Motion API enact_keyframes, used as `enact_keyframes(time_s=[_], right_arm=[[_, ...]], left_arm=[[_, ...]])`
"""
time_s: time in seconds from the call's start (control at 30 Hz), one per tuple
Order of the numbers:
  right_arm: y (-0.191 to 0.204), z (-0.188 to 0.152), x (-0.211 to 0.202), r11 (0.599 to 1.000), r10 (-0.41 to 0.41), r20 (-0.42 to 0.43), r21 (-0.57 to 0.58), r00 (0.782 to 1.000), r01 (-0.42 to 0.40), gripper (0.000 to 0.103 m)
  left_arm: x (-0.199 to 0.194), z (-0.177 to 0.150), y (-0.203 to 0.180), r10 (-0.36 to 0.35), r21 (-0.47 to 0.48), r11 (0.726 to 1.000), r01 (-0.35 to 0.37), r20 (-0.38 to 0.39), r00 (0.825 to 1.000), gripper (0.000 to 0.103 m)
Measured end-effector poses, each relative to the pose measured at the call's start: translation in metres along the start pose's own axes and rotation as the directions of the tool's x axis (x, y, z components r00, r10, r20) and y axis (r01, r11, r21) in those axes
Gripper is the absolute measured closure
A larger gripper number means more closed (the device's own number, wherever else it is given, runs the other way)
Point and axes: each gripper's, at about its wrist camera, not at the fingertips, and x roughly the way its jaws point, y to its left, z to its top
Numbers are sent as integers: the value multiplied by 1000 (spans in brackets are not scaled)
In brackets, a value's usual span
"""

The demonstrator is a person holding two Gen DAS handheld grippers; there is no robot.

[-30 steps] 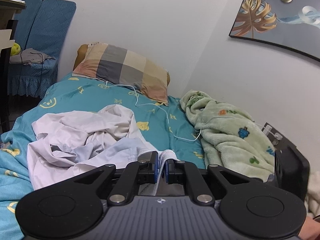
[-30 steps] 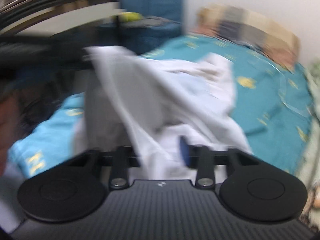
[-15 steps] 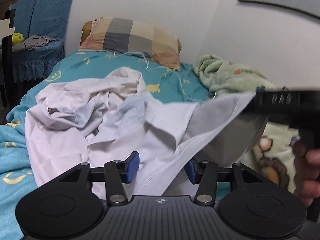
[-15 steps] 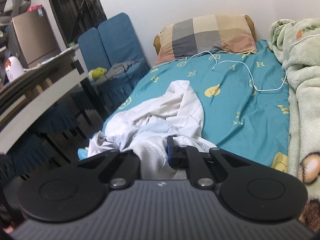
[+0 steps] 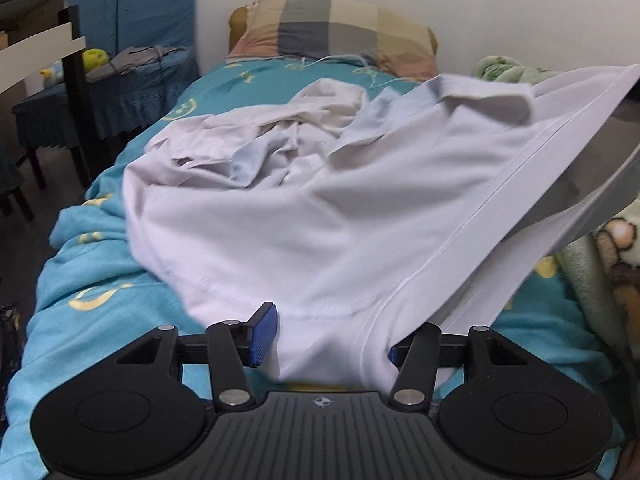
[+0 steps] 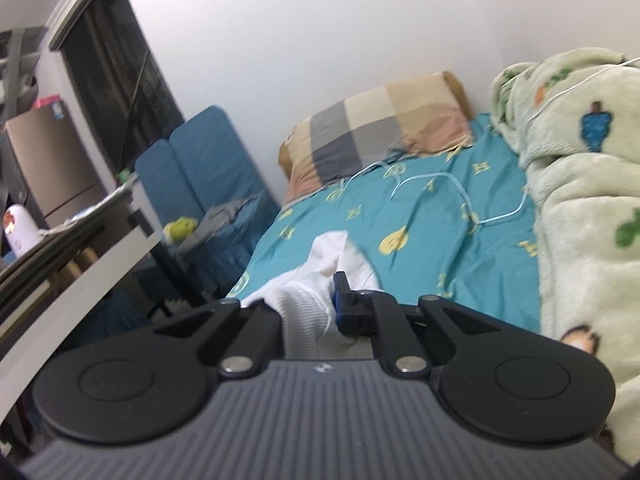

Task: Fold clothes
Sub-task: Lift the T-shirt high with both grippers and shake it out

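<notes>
A white shirt (image 5: pixel 304 216) lies crumpled on the teal bed sheet (image 5: pixel 120 296), with one side pulled taut and lifted toward the upper right. My left gripper (image 5: pixel 328 344) is open wide, and the shirt's hem drapes loosely between its blue pads (image 5: pixel 262 334). In the right wrist view, my right gripper (image 6: pixel 320 308) is shut on a bunched, ribbed white edge of the shirt (image 6: pixel 304 308), held above the bed. Its left finger is hidden behind the cloth.
A checked pillow (image 5: pixel 336 28) lies at the head of the bed, with a white cable (image 6: pixel 440 184) trailing from it. A green fleece blanket (image 6: pixel 580 184) fills the right side. Blue chairs (image 5: pixel 132 40) and a table (image 6: pixel 80 264) stand to the left.
My left gripper went from shut on the cloth to open. The right gripper has risen with the shirt's edge, stretching the shirt up and to the right.
</notes>
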Motion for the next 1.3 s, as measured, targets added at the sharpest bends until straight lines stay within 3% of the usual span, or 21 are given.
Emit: enact_keyframes(time_s=[0.17, 0.4, 0.57, 0.67, 0.8, 0.9, 1.1, 1.17, 1.3], right_arm=[[-9, 3, -5, 999, -46, 44, 13, 998, 46, 95], [-18, -4, -1, 997, -82, 1, 3, 997, 82, 95], [-13, -15, 7, 995, -92, -44, -45, 995, 90, 95], [-6, -19, 3, 996, -70, -19, -49, 997, 69, 95], [13, -6, -9, 1000, -16, 25, -26, 1000, 16, 95], [42, 16, -26, 999, 17, 55, -50, 998, -14, 95], [115, 95, -86, 990, 69, 220, -132, 973, -41, 95], [138, 125, -112, 986, 88, 279, -159, 956, -45, 96], [181, 182, -178, 976, 116, 378, -215, 918, -35, 96]], left_arm=[[-9, 0, 6, 20, -13, 1000, -20, -15, 1000, 50], [-45, 17, 20, 30, -64, 998, -23, 105, 994, 88], [-79, 41, 39, 26, -143, 990, 9, 239, 971, 97], [-102, 58, 46, 28, -159, 987, 28, 338, 941, 99], [-142, 85, 55, 26, -169, 984, 59, 459, 888, 100], [-187, 119, 62, 10, -157, 983, 92, 550, 835, 101], [-306, 198, 54, -27, -100, 984, 145, 726, 687, 101], [-350, 221, 47, -43, -81, 983, 166, 772, 634, 101], [-439, 250, 32, -65, -30, 986, 165, 836, 545, 101]])
